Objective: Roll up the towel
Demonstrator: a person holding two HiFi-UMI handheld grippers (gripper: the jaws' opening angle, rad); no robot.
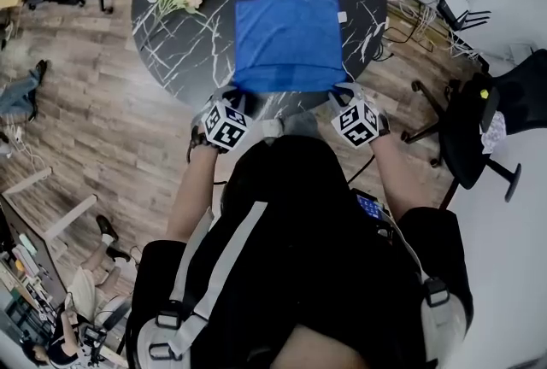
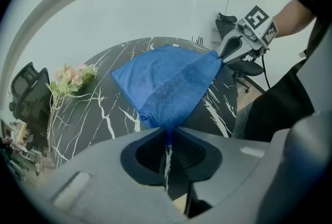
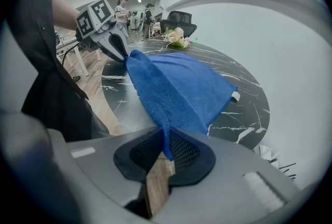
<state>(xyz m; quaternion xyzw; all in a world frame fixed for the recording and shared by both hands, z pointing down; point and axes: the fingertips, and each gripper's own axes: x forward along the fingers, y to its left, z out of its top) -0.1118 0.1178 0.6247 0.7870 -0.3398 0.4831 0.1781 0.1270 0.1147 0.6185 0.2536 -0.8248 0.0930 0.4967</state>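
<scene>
towel [image 1: 289, 43] near corners pinched by left gripper [image 1: 232, 102] and right gripper [image 1: 345, 100]; thin hold could slip, skewing the roll.

The blue terry towel [image 1: 289, 43] is lying spread open and roughly square on the table [image 1: 171, 60], with its far part resting flat. Its near edge is rising off the surface, stretched between two corners pinched by the left gripper [image 1: 235, 94] and right gripper [image 1: 340, 90]. A white tag [image 1: 342, 16] is sticking out at its far right corner.
</scene>
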